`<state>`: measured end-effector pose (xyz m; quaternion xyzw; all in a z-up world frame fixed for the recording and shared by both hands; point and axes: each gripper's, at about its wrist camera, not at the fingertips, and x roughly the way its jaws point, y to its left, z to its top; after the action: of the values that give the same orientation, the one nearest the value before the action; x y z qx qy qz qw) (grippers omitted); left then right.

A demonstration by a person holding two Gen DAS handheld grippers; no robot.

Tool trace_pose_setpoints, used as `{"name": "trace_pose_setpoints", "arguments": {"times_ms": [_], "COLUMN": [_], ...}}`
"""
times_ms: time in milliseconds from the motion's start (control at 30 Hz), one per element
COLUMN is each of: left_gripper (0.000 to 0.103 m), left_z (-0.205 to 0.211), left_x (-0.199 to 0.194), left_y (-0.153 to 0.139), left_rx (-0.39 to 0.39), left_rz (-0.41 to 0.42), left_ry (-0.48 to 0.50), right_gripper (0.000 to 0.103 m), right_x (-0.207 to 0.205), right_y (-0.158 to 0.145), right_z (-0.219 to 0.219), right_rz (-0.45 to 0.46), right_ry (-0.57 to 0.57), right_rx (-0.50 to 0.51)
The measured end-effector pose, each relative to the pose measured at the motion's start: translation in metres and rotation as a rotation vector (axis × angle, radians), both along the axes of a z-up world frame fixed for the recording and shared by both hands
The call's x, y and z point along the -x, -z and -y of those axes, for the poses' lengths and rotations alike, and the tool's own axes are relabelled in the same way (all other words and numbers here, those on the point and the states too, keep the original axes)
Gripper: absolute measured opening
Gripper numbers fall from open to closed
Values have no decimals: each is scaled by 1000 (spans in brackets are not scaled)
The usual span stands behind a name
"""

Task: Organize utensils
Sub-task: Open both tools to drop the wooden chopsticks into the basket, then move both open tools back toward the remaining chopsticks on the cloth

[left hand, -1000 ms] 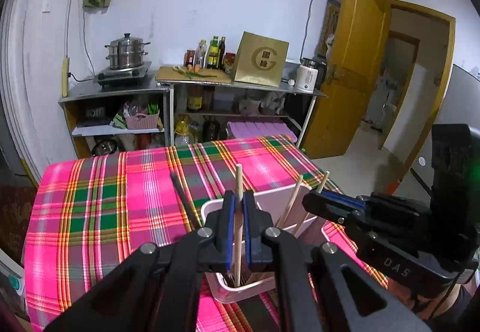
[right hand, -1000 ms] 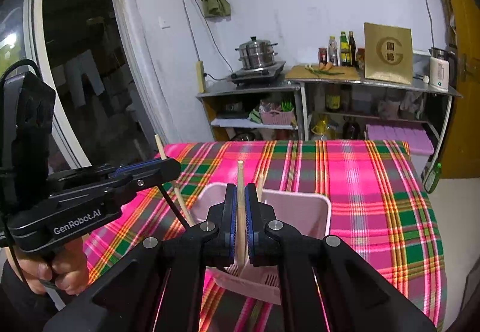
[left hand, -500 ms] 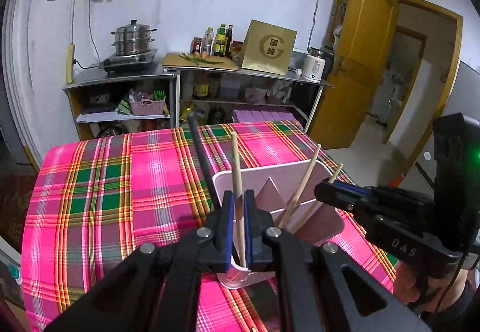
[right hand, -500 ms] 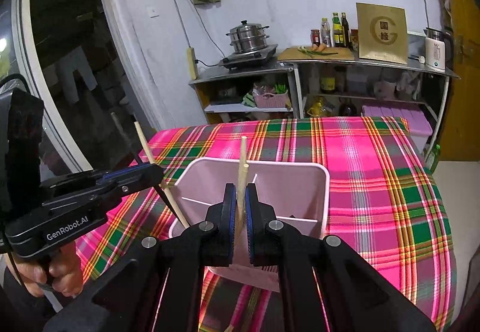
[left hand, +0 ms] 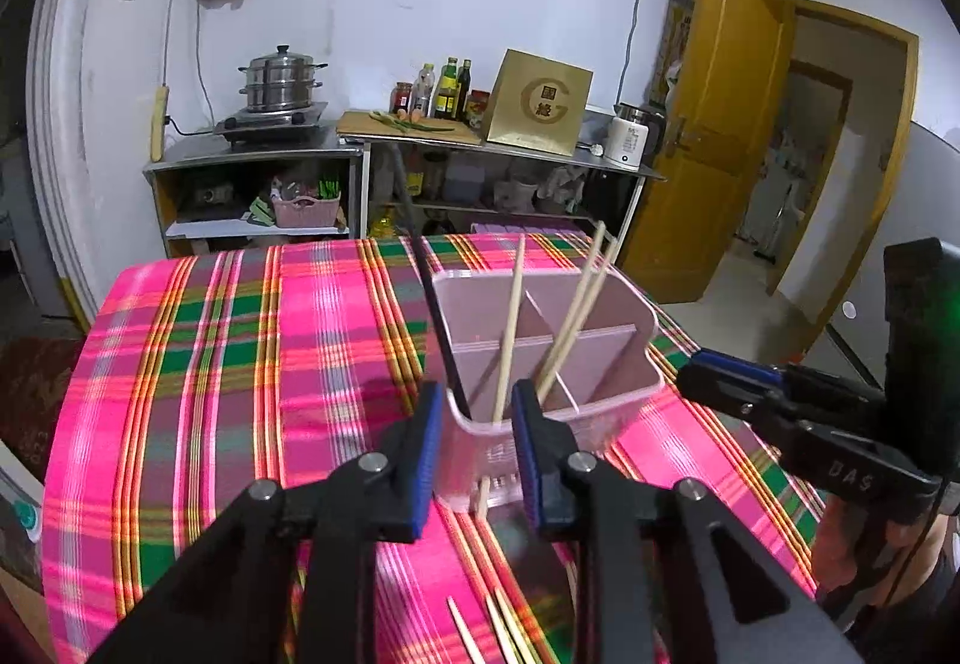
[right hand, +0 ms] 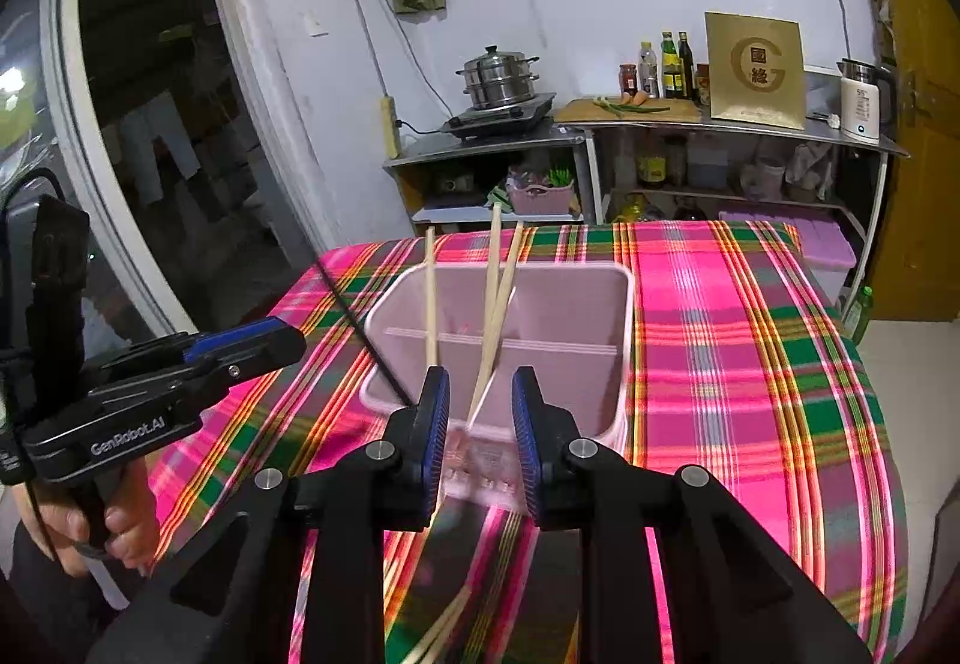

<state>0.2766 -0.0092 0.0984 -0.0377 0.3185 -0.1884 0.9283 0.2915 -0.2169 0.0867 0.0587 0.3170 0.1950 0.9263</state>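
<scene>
A pink divided utensil holder (left hand: 651,331) (right hand: 624,340) stands on the plaid tablecloth (left hand: 240,364) (right hand: 750,364). Three wooden chopsticks (left hand: 509,328) (right hand: 495,298) and a dark chopstick (left hand: 433,316) (right hand: 360,328) lean in it. My left gripper (left hand: 477,406) hangs at the holder's near rim, jaws opening. One wooden chopstick stands loose in the gap, untouched by the pads. My right gripper (right hand: 480,394) hovers at the same rim from the other side, its jaws also opening around a free chopstick. Each gripper appears in the other's view, the right gripper (left hand: 720,370) and the left gripper (right hand: 240,346).
Loose wooden chopsticks (left hand: 498,634) (right hand: 444,628) lie on the cloth close under the grippers. Behind the table stand metal shelves with a steamer pot (left hand: 282,85), bottles, a gold box (right hand: 753,67) and a kettle. A yellow door (left hand: 720,124) is open at the right.
Both grippers came forward and down over the holder. Each was shut on a wooden chopstick; both sets of jaws have parted and the chopsticks now rest in the holder.
</scene>
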Motion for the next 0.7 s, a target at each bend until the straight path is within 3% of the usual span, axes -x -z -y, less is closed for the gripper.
{"name": "trace_pose_setpoints", "arguments": {"times_ms": [333,500,700], "left_gripper": [25,25,25], "left_z": [-10,-13,-15], "left_x": [69,93,117], "left_y": [30,45,55], "left_rx": [15,17,18], "left_rz": [-16,-40,-57], "left_ry": [-12,-8,-21], "right_gripper": [22,22,22], "right_x": [79,98,121], "right_y": [25,34,36], "right_z": [14,17,18], "right_rz": [-7,-47,-32], "right_ry": [11,-16,-22], "right_rx": [-1,-14,-12]}}
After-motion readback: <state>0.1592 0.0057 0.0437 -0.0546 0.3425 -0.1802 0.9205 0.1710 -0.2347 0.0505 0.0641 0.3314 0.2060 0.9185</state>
